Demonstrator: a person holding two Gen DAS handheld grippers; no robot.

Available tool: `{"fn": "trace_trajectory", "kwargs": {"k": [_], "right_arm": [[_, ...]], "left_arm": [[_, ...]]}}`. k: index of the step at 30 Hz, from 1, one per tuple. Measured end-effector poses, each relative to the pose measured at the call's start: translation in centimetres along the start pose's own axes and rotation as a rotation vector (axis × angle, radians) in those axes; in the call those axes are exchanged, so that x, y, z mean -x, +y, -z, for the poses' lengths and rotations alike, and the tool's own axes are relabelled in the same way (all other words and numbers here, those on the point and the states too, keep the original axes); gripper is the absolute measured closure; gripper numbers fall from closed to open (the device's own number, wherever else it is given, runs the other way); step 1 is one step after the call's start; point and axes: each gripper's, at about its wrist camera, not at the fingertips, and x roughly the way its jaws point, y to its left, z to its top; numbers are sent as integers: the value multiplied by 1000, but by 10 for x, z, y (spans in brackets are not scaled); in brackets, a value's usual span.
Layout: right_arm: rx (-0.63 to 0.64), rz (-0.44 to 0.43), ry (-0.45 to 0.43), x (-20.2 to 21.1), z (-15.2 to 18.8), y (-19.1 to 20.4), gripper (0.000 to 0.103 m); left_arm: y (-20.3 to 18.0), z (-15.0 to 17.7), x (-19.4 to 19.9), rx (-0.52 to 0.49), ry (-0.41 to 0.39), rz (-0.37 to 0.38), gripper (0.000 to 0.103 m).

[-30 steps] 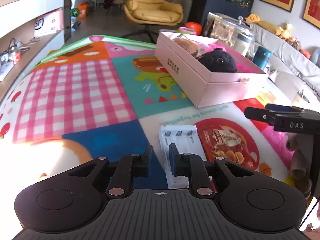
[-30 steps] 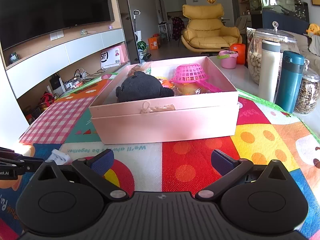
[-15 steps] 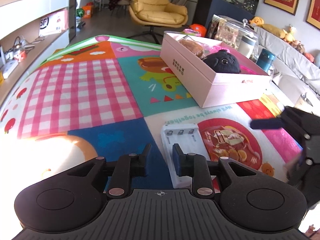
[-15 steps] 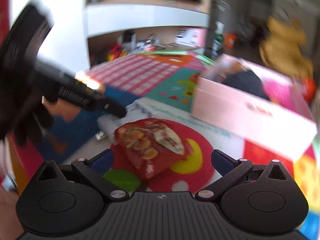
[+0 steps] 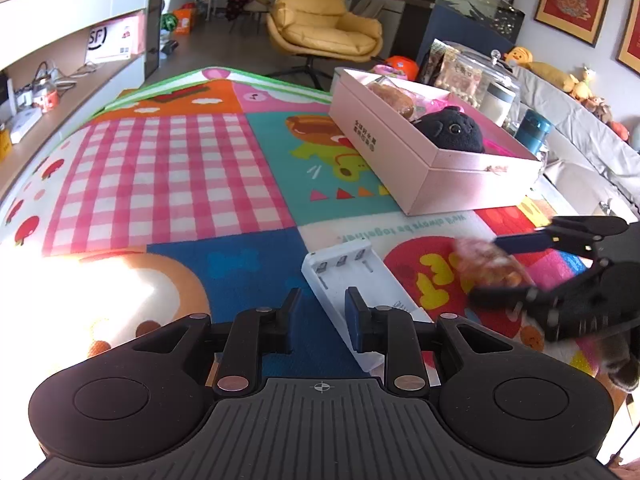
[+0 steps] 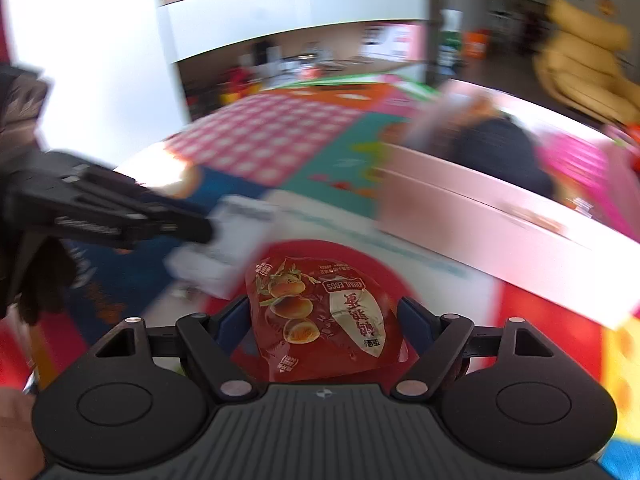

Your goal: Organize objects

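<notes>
Living room with a colorful play mat (image 5: 192,168), pink box (image 5: 432,160) holding a black plush (image 5: 452,130), left gripper (image 5: 320,312) slightly open over a white battery charger (image 5: 352,280) holding nothing, right gripper (image 6: 322,320) clamped on a red snack packet (image 6: 320,320) near the box.

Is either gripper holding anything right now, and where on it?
The right gripper has the red snack packet between its fingers, by its two side edges near the bottom seal. The left gripper holds nothing; the white battery charger lies beneath it.
</notes>
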Motion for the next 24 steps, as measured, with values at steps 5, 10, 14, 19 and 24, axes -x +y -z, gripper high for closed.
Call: {"fn": "trace_trajectory", "kwargs": {"k": [5, 10, 14, 19, 24], "right_arm": [[-165, 125, -52, 15, 21, -41, 23], [-158, 149, -96, 14, 31, -38, 12], [-141, 160, -98, 18, 33, -37, 6], [-194, 140, -114, 21, 34, -44, 4], [-217, 144, -126, 21, 34, -47, 0]], "left_arm": [[1, -3, -3, 16, 10, 18, 75], [-1, -8, -7, 16, 36, 38, 71], [1, -11, -10, 52, 57, 92, 47], [-10, -14, -16, 51, 75, 116, 20], [-35, -19, -25, 19, 106, 44, 5]]}}
